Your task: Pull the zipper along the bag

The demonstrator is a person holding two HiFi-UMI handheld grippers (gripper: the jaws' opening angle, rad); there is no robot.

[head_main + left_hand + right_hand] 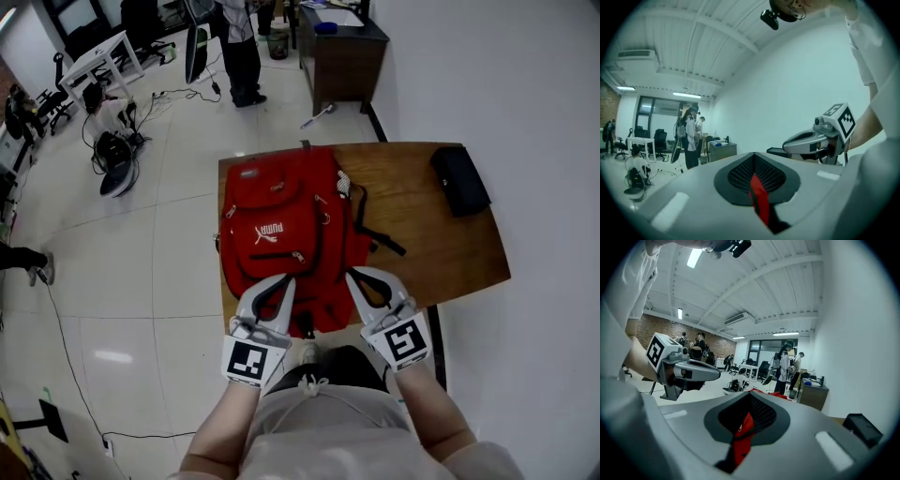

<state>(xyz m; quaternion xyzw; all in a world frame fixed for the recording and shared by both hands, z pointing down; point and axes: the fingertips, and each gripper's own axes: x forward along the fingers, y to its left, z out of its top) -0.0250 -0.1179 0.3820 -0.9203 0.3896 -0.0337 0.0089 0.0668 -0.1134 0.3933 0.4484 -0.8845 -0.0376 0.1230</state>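
**Clearance.** The near edge of the brown wooden table (427,239) runs directly beneath both grippers, and the person's torso is just behind them. To the outer side of the left gripper (279,284), the table's side edge is close and drops to glossy white floor tiles (141,281). To the outer side of the right gripper (358,278) there is bare tabletop, then a plain white wall (534,112). A black rectangular pouch (459,180) lies well ahead of the right gripper and to its outer side, apart from the bag.

**Position of the work item.** The red fabric backpack (281,225) lies flat ahead of both grippers. Its near end sits at and between their tips.
- Left gripper: jaws together, clamped on a narrow red fold of the backpack.
- Right gripper: jaws fully closed, pinching bunched red fabric at the backpack's near end.
- It cannot be told whether either fold carries the zipper slider.

**Materials.** The backpack is soft woven cloth with a white logo on its front pocket. A black webbing strap (370,230) trails onto the wood ahead of the right gripper. The jaws are smooth grey plastic, with dark, dot-textured pads (740,176).
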